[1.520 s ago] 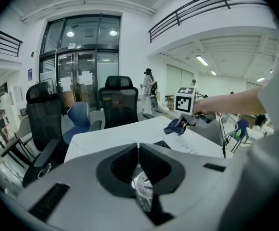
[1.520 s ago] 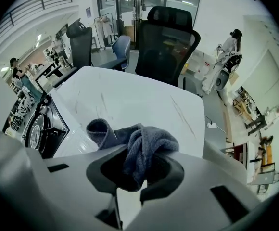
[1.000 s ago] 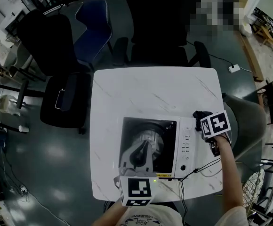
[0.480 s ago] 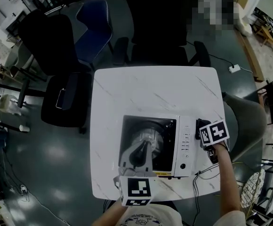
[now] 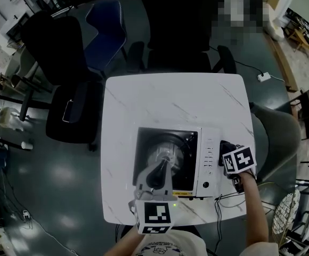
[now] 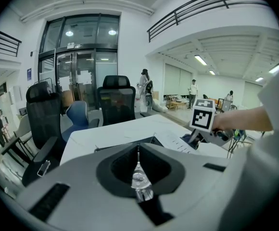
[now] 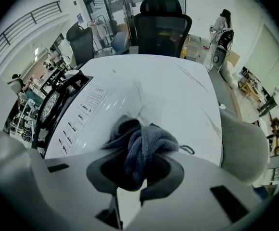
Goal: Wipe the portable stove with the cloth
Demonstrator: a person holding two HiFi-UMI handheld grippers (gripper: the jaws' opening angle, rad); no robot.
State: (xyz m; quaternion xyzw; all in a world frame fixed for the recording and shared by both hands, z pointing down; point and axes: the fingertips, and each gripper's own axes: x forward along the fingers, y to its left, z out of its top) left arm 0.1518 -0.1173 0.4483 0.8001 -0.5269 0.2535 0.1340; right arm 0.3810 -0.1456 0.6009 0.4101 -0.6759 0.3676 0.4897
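Stove (image 5: 168, 161) sits near the table's (image 5: 170, 100) front edge, the right gripper (image 5: 226, 149) clamping a bunched dark cloth (image 7: 142, 146) at its control side while the left gripper (image 5: 159, 176), jaws closed empty, hangs over it, so a hard swipe could shove it off, I'd say.

The head view looks steeply down on the whole worktop (image 5: 176, 97) from above its near edge. The left tongs (image 6: 138, 179) view sits low at that edge, facing far across the stove (image 6: 176, 142). The right tongs (image 7: 134, 170) view, right of the stove, looks far, close over its cloth (image 7: 144, 143); both share the far black chair (image 6: 118, 105).
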